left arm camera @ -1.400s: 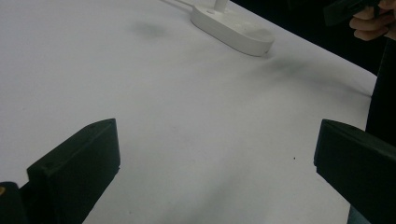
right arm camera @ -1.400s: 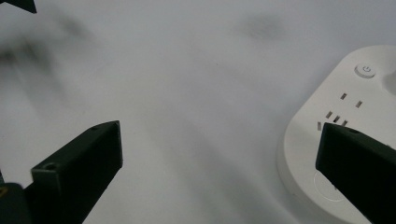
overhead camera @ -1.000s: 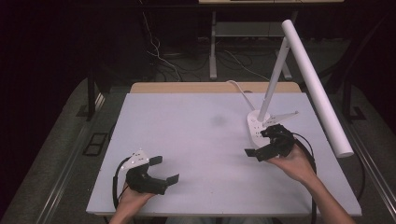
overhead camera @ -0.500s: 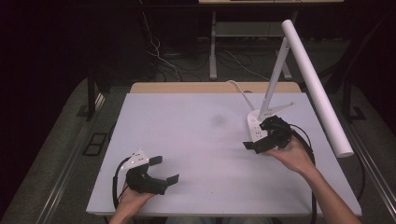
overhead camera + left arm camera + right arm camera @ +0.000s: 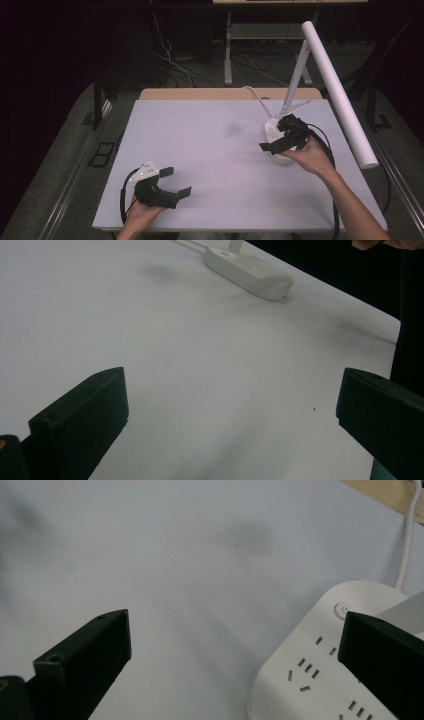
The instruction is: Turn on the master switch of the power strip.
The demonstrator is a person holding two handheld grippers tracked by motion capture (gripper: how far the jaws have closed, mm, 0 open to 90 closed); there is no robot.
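Two claws, both spread wide, holding nothing. Right gripper (image 5: 277, 137) hovers over the lamp base (image 5: 320, 680), a white power strip with sockets and a button. Left gripper (image 5: 175, 181) well apart from base. Base likely rigid, smooth, bottom-heavy; probably pinch its edge or stem (image 5: 294, 82).

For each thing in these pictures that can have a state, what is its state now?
Left gripper: open, holds nothing, low over the table's near left part.
Right gripper: open, jaws wide apart, over the lamp base, grips nothing.
Lamp base: flat on the table, sockets unused, power button visible.
Lamp: arm raised, long head slanting down to the right; lit or unlit, I cannot tell.
White cable: attached, runs off the far edge.
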